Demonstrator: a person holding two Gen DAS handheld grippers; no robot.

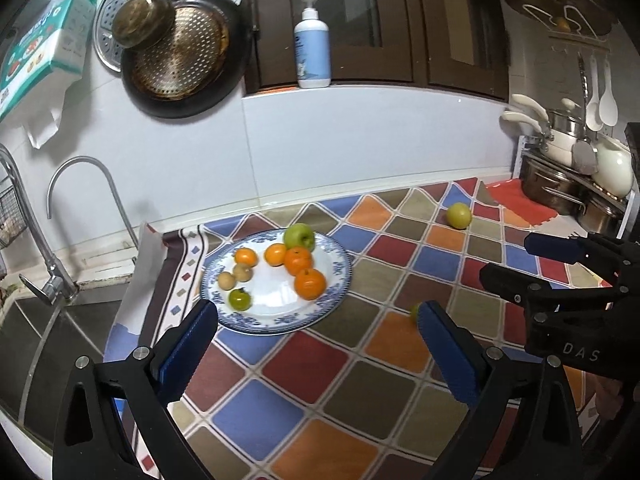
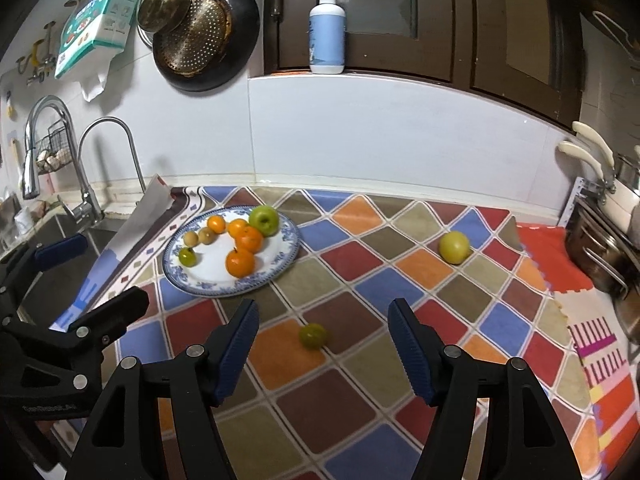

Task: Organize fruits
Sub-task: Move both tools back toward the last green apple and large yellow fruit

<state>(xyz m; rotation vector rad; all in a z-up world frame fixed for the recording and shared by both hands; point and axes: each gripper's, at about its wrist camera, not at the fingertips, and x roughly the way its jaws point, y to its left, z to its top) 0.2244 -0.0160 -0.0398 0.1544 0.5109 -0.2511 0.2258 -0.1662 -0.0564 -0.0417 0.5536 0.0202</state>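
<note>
Fruits mostly sit on plate [image 2: 280, 264] near table's back-left; small green fruit [image 2: 313, 335] and yellow fruit [image 2: 454, 246] lie loose mid-table. Right gripper [image 2: 322, 346], jaws apart, empty, lines up on green one; left gripper [image 1: 316, 344] also apart, empty. Next: lower, clamp, carry to plate.

1. The letters "DAS" are showing in pale print on the black body of the right gripper [image 1: 556, 258].
2. Print on the green box [image 1: 44, 44] is appearing illegible, possibly from blur.
</note>
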